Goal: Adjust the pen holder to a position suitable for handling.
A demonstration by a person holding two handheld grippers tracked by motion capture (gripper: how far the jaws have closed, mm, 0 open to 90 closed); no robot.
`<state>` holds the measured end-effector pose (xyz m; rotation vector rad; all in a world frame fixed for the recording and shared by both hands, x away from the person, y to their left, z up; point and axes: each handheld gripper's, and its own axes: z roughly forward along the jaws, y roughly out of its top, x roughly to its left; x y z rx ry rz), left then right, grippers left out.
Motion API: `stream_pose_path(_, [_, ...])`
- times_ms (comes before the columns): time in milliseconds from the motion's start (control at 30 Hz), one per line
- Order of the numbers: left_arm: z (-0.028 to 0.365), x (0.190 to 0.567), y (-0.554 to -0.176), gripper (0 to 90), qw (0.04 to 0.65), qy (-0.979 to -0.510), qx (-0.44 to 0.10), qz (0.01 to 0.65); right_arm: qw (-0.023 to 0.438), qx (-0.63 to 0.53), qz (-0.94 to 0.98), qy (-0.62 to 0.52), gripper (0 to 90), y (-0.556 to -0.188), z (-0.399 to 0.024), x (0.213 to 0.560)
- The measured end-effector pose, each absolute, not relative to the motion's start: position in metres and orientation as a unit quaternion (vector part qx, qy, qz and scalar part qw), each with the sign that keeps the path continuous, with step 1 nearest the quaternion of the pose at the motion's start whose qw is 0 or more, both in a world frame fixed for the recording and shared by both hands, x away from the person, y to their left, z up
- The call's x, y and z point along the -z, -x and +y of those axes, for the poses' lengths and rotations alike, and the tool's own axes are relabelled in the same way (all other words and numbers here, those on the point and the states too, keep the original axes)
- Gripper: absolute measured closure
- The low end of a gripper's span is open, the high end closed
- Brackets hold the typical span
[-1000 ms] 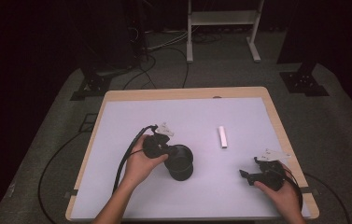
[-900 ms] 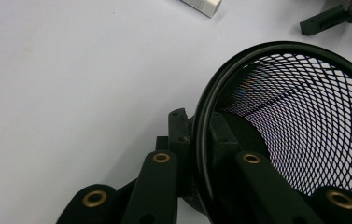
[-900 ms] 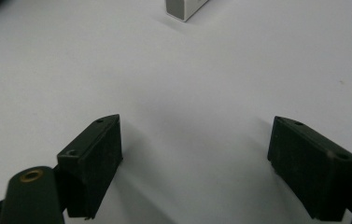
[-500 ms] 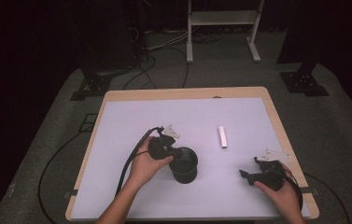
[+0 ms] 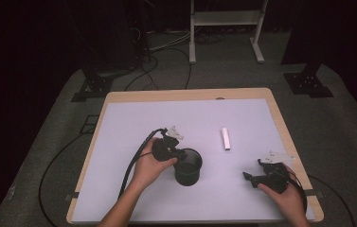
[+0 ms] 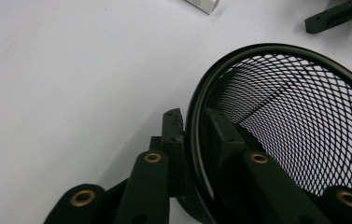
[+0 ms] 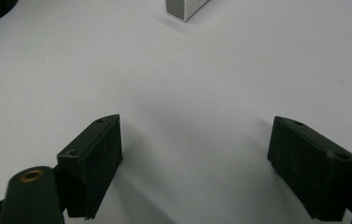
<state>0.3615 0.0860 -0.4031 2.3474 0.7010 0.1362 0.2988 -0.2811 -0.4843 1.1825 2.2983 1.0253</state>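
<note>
The left gripper [image 5: 178, 156] straddles the rim of the black mesh cup [image 5: 188, 167], now upright mid-table; its jaws have just been easing apart, seemingly to release it. The right gripper [image 5: 254, 176] rests wide open and empty near the white block [image 5: 225, 138], probably awaiting its turn.

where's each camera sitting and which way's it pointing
High view: above the person's side, looking forward and down at the table; both forearms, left gripper and right gripper show.
Left gripper view: on the left gripper, looking along jaws astride the mesh cup's rim.
Right gripper view: on the right gripper, low, its jaws wide over bare table.
Shared: the white block appears in all three views.
</note>
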Motion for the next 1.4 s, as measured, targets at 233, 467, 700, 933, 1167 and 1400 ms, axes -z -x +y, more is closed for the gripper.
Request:
stream_pose_path(233, [0.094, 0.394, -0.359, 64.5, 0.365, -0.89, -0.051, 0.268, 0.18, -0.363, 0.813, -0.418, 16.8, -0.299, -0.281, 0.484])
stream_pose_path(467, [0.105, 0.385, -0.357, 56.1, 0.387, -0.881, -0.045, 0.27, 0.179, -0.363, 0.813, -0.419, 16.8, -0.299, -0.281, 0.484])
stream_pose_path(700, [0.118, 0.375, -0.353, 51.2, 0.395, -0.875, -0.048, 0.274, 0.179, -0.364, 0.812, -0.419, 16.8, -0.299, -0.281, 0.484])
stream_pose_path(933, [0.134, 0.368, -0.346, 49.3, 0.406, -0.867, -0.054, 0.284, 0.179, -0.363, 0.813, -0.419, 16.8, -0.299, -0.281, 0.484])
stream_pose_path(1167, [0.155, 0.365, -0.339, 49.2, 0.398, -0.866, -0.069, 0.295, 0.179, -0.363, 0.813, -0.419, 16.8, -0.299, -0.281, 0.484])
stream_pose_path(1400, [0.17, 0.366, -0.33, 47.2, 0.396, -0.863, -0.085, 0.301, 0.179, -0.363, 0.813, -0.419, 16.8, -0.299, -0.281, 0.484])
